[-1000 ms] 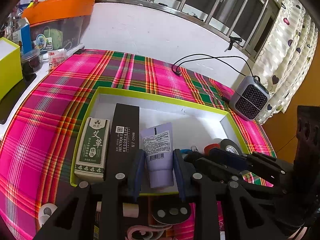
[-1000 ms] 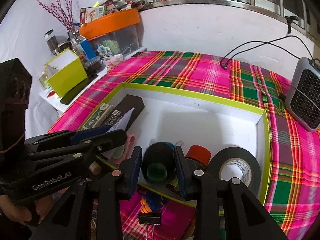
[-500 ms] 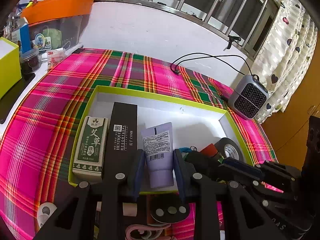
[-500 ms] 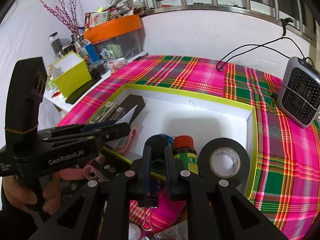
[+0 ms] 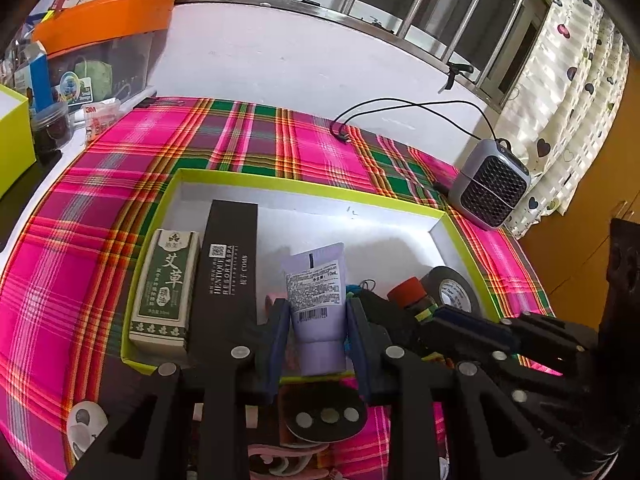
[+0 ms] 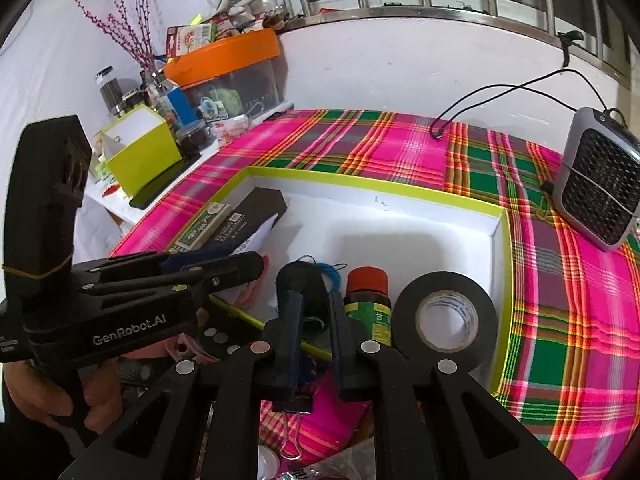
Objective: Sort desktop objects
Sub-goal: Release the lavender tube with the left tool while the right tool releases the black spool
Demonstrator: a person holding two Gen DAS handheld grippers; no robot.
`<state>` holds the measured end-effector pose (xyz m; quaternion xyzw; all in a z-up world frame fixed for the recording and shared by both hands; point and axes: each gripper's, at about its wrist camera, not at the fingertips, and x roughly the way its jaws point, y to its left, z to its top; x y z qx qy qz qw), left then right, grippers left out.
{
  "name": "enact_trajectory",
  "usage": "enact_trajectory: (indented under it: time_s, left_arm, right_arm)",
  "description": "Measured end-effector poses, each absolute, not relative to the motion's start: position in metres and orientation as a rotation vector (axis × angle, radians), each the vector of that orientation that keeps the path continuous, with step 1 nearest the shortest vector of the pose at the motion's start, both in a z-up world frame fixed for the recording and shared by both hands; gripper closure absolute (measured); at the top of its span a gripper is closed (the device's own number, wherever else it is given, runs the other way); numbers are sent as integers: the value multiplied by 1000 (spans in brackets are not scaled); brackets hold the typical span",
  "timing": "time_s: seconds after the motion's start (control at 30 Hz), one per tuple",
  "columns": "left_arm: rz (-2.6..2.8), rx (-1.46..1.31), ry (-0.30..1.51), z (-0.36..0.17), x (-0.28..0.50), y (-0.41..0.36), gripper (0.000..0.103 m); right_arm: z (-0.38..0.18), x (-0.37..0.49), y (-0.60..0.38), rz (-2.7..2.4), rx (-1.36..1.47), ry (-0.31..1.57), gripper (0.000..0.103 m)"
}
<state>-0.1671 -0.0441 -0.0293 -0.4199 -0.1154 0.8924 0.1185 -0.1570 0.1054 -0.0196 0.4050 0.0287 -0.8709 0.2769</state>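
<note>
Plaid cloth [image 5: 120, 184] covers your worktop, and the lime-rimmed tray [image 5: 304, 191] sits at its middle. Since 1 second ago your right gripper [image 6: 314, 316] has drawn back over the tray's near edge and narrowed its fingers; a black binder clip [image 6: 291, 402] hangs just beneath them, though you cannot tell whether it is pinched. I judge that you are starting the next item. Your left gripper [image 5: 316, 344] has stayed put, level, fingers apart either side of the lavender tube [image 5: 318, 308], which lies in the tray. Beyond lie the black comb box [image 5: 229, 264], green box [image 5: 166, 284], brown bottle [image 6: 366, 300] and tape roll [image 6: 446, 316].
</note>
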Motion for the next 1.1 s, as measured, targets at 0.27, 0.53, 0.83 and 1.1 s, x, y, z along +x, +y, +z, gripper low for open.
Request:
enact_trajectory:
  time_s: [0.27,0.53,0.83,1.1]
  left_arm:
    - [2605,-1231,-329,-29,-167,-42,75]
    - [2583,-1246,-354,-30,-169,-41,74]
    - [2607,-1224,-364,-22,-164,-43,74]
    - [2611,-1224,-341,-16,-150,-40,74]
  right_arm:
    - [-16,-154,103,-2344,1056,87,90]
    - [-15,-151,112,-2357,1068,63,90]
    - [-12,-144,121,-2373,1065,44,90]
    - [-5,-134,129,-2382,1051,37,90]
